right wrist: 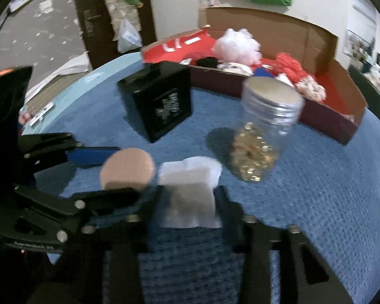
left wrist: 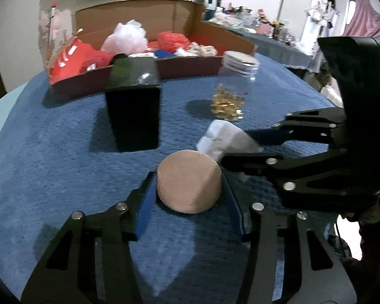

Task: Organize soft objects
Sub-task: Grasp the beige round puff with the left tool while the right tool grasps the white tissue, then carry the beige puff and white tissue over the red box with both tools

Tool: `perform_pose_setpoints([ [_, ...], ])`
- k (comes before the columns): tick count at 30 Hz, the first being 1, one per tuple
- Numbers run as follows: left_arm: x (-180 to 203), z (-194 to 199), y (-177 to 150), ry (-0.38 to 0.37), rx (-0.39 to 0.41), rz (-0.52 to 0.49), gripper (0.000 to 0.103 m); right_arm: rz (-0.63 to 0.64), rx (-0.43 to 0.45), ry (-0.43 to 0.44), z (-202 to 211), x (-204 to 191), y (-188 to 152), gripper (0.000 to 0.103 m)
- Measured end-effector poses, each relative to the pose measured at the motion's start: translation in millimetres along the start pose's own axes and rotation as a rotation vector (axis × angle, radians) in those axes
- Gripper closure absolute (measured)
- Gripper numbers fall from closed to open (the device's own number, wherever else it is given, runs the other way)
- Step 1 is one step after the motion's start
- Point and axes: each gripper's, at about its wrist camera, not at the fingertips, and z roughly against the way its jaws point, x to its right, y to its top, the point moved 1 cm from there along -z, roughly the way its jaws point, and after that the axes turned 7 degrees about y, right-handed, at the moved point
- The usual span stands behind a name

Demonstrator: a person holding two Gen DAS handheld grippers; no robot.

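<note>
Grasping underway: left claw (left wrist: pixel 188 190) spread around tan sponge (left wrist: pixel 188 181), right claw (right wrist: pixel 190 202) spread around white cloth (right wrist: pixel 190 197); next, squeeze.

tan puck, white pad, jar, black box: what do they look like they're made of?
Tan puck: likely foam or sponge, matte, fine woven-looking texture.
White pad: soft fabric or fleece, probably; fuzzy rounded edges, though the view is blurred.
Jar: clear glass or plastic, can't tell which; silvery threaded lid, probably metal.
Black box: glossy hard plastic or coated card; it shows a sharp highlight.
</note>
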Motion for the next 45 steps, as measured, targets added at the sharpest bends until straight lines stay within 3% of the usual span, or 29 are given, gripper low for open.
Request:
perform_pose_setpoints([
  [1,3,1,-1,-0.011,0.006,-0.005,0.054,0.02,0.005,-0.002,1,-4,-1,0.08],
  [6,9,4,-3,-0.015,0.011,-0.024,0.054,0.011,0.045,-0.013,13,-8,-6,0.088],
  [22,-5,25,7,0.005,0.056,-0.002,0.055,-0.036,0.121,-0.061,52,-1,-6,0.088],
  [31,-8,46,31,0.022,0.125,-0.015,0.055,-0.029,0.167,-0.075,68,3,12,0.088],
  [45,-16,44,72,0.032,0.148,-0.031,0.055,-0.043,0.196,-0.089,77,27,47,0.088],
])
